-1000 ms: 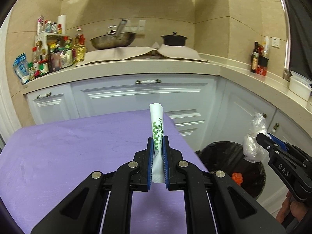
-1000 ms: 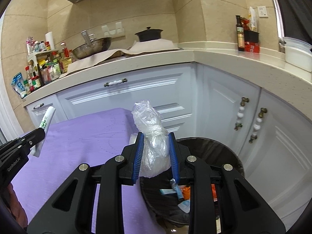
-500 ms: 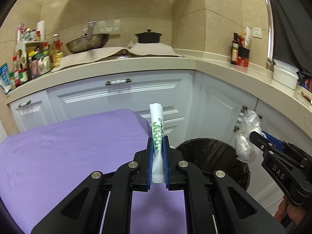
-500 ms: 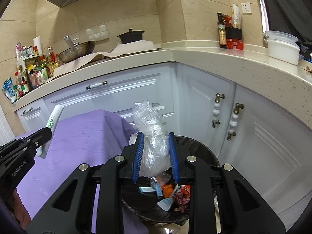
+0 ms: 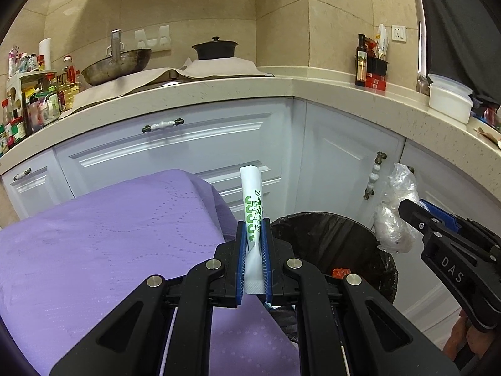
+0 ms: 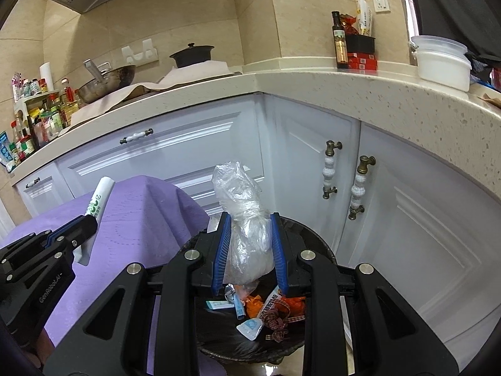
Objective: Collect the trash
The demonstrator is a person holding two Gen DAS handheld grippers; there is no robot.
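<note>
My left gripper [image 5: 253,228] is shut on a white tube with green print [image 5: 252,197], held upright over the right edge of the purple-covered table [image 5: 109,238]. My right gripper [image 6: 249,219] is shut on a crumpled clear plastic bag [image 6: 242,219] and holds it above the black bin [image 6: 316,247], which holds several wrappers [image 6: 269,310]. The bin [image 5: 328,241] stands on the floor right of the table. The right gripper with the bag [image 5: 394,219] shows in the left wrist view; the left gripper with the tube [image 6: 98,200] shows in the right wrist view.
White cabinets [image 6: 313,163] with knobbed handles stand behind the bin under a beige L-shaped counter [image 5: 219,91]. On the counter are a wok [image 5: 116,65], a black pot [image 5: 214,48], bottles and jars [image 5: 31,94], and white containers [image 6: 441,59].
Both grippers have moved right and forward toward the bin. The right gripper with the bag now hangs over the bin opening; the tube is nearer the table's right edge.
</note>
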